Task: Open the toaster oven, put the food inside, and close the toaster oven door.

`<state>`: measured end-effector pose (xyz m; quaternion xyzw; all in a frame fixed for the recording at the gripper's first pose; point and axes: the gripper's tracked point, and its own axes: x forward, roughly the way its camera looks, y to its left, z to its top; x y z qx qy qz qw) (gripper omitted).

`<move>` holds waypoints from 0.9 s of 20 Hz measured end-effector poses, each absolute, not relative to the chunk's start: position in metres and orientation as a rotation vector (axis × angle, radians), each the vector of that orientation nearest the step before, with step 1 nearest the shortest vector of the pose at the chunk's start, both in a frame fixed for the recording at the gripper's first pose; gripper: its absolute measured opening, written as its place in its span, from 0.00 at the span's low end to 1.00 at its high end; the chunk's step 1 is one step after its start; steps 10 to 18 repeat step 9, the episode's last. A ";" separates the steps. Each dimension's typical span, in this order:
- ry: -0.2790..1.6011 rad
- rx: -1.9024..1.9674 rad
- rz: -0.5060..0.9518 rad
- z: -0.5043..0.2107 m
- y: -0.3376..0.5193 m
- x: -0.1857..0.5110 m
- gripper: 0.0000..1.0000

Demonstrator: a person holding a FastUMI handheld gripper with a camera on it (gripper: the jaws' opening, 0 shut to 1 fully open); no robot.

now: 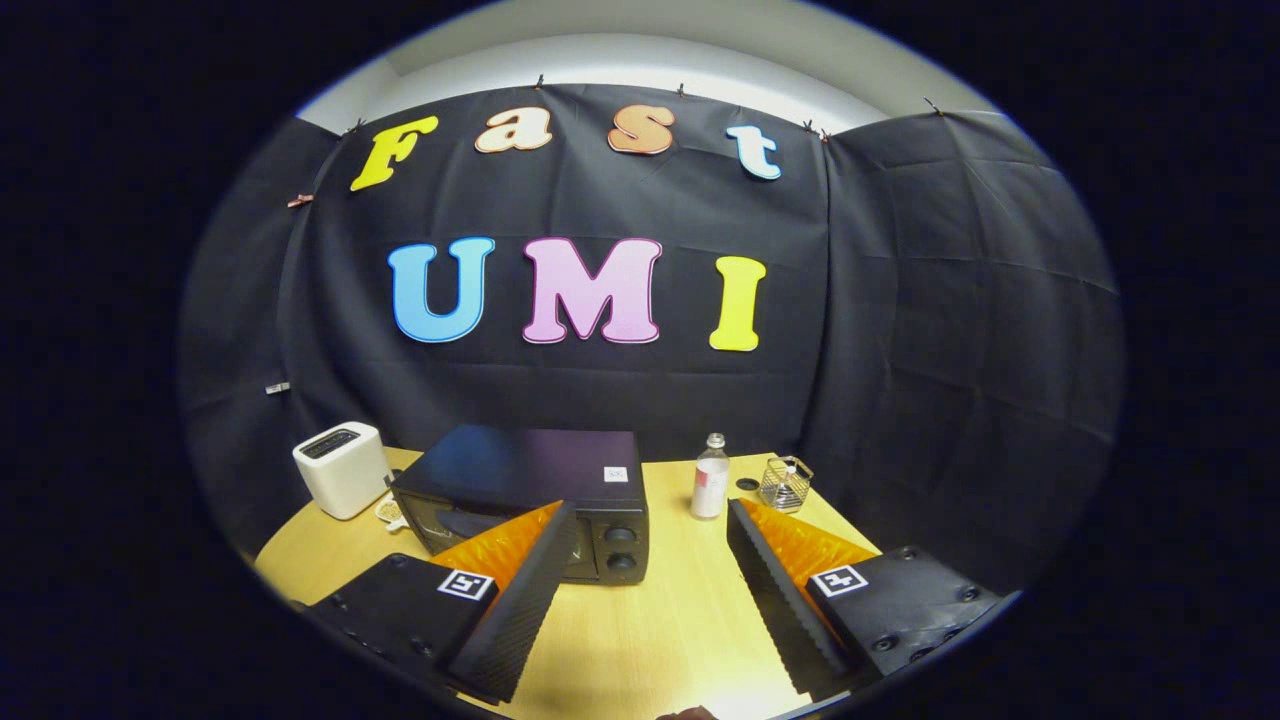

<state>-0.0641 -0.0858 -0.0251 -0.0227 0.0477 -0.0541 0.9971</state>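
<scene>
A black toaster oven (530, 500) stands on the wooden table (660, 620), beyond my left finger, its door shut and two knobs on its right side. My gripper (650, 520) is open, fingers spread wide above the table with nothing between them. The left finger (520, 600) overlaps the oven's front in the view. A small pale item, perhaps the food (388, 512), lies at the oven's left, between it and a white toaster; it is too small to tell.
A white toaster (342, 468) stands left of the oven. A clear bottle (711, 478) is just right of the oven, with a wire basket (785, 483) and a small dark disc (747, 484) further right. Black cloth walls close the back.
</scene>
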 end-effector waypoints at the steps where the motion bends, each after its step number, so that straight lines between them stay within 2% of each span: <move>1: 0.093 -0.042 -0.112 -0.024 -0.086 -0.063 0.99; 18: 0.061 0.042 -0.113 -0.013 -0.082 -0.060 0.99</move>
